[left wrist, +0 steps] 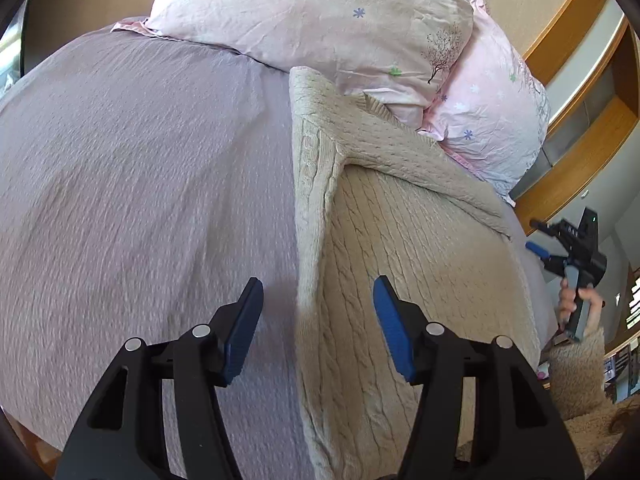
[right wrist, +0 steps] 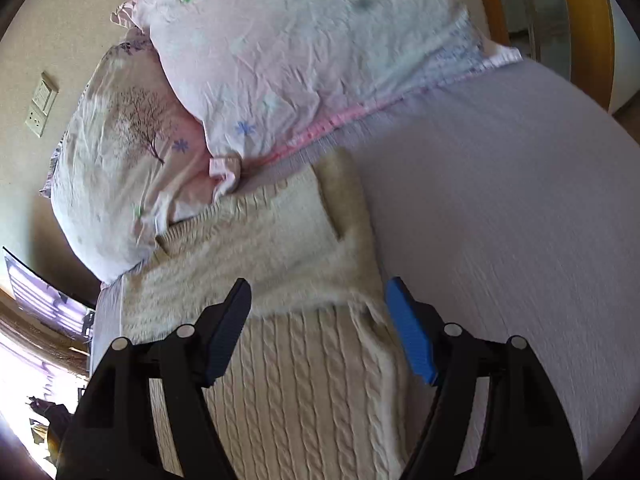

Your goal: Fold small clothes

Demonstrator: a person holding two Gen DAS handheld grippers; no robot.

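A cream cable-knit sweater lies flat on the lilac bedspread, with both sleeves folded in over its body. My left gripper is open and empty, hovering over the sweater's left folded edge. My right gripper is open and empty above the sweater, over the lower end of a folded sleeve. The right gripper also shows in the left wrist view, held in a hand past the sweater's right edge.
Two pink flowered pillows lie at the head of the bed, touching the sweater's collar. A wooden bed frame stands at the right. The bedspread stretches bare right of the sweater.
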